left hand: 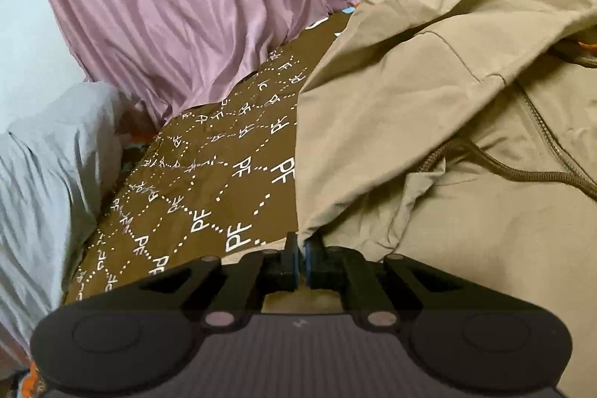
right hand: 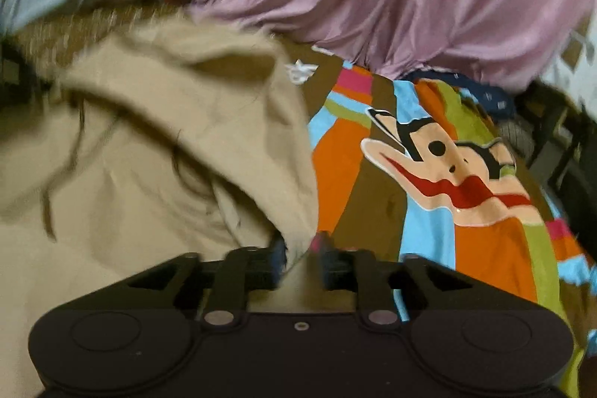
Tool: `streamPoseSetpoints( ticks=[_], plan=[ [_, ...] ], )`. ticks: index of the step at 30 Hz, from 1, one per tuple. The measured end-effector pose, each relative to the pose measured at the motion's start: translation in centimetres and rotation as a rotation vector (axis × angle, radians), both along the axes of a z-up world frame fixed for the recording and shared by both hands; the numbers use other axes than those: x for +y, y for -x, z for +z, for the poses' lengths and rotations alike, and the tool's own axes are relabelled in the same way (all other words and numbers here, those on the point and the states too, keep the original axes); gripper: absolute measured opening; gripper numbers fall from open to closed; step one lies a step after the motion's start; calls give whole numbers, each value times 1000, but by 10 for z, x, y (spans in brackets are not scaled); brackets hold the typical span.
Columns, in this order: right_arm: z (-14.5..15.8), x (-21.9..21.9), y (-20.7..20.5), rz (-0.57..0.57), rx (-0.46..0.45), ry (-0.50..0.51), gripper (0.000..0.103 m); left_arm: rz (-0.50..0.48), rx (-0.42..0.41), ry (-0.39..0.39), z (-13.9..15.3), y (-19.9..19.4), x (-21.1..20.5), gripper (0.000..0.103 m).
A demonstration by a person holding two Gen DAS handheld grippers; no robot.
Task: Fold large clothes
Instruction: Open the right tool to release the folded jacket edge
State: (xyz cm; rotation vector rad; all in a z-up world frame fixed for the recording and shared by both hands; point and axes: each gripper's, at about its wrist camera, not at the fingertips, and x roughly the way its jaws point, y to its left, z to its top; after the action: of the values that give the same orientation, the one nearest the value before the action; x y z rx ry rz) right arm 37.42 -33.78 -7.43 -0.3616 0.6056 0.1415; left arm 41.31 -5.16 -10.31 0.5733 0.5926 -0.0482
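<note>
L gripper [left hand: 301, 260] pinches the tan jacket [left hand: 429, 122] edge; R gripper [right hand: 298, 256] clamps its other edge. We hold both w/ jacket on the bedspread [right hand: 429, 211], ready to fold.

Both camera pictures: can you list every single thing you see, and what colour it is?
jacket: one, tan, with a brown drawstring and zip, spread on the bed, both edges pinched.
bedsheet: one, brown with white PF letters on the left, a colourful cartoon face on the right, under the jacket.
purple cloth: one bundle, mauve, behind the jacket.
grey cloth: one bundle, pale grey-blue, far left.
dark blue cloth: one, small, behind the sheet.
left gripper: black, shut on the jacket's edge.
right gripper: black, shut on the jacket's edge; blurred.
</note>
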Motion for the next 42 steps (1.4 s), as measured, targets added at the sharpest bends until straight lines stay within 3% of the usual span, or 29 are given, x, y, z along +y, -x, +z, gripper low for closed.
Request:
streamPoseSetpoints(
  ticks=[2, 5, 8, 12, 15, 16, 17, 19, 21, 25, 28, 30, 32, 34, 38, 40, 42],
  plan=[
    [26, -6, 0, 20, -20, -52, 56, -6, -11, 15, -4, 2, 2, 3],
    [65, -1, -10, 57, -78, -44, 72, -7, -17, 41, -3, 3, 6, 3],
    [84, 21, -39, 131, -71, 44, 77, -7, -13, 66, -1, 2, 9, 3],
    [68, 75, -86, 240, 16, 247, 77, -6, -11, 73, -1, 3, 9, 3],
    [44, 106, -113, 263, 43, 384, 68, -6, -11, 73, 0, 3, 9, 3],
    [40, 113, -124, 250, 46, 395, 44, -7, -10, 72, 0, 4, 9, 3],
    [41, 117, -130, 231, 49, 368, 13, -11, -8, 72, 2, 4, 10, 3],
    [57, 118, -139, 165, 39, 234, 13, -18, 11, 87, 8, 7, 15, 6],
    [71, 117, -133, 163, -7, 168, 12, -25, 46, 148, 19, 14, 24, 11],
    [96, 118, -95, 207, -117, 176, 11, -60, 97, 324, 53, 48, 45, 13],
    [109, 113, -64, 212, -171, 134, 11, -199, 103, 497, 81, 80, 47, 13],
    [114, 112, -41, 223, -215, 127, 11, -283, 110, 553, 93, 90, 33, 13],
    [119, 111, -15, 234, -255, 114, 11, -351, 133, 573, 95, 90, 8, 13],
    [122, 110, 10, 244, -288, 109, 11, -355, 174, 579, 87, 79, -19, 13],
    [128, 102, 40, 257, -308, 68, 11, -242, 194, 547, 65, 49, -52, 11],
    [129, 97, 55, 267, -309, 47, 11, -176, 187, 575, 61, 47, -46, 11],
    [128, 89, 70, 275, -296, 10, 11, -170, 191, 564, 61, 55, -36, 12]
  ],
)
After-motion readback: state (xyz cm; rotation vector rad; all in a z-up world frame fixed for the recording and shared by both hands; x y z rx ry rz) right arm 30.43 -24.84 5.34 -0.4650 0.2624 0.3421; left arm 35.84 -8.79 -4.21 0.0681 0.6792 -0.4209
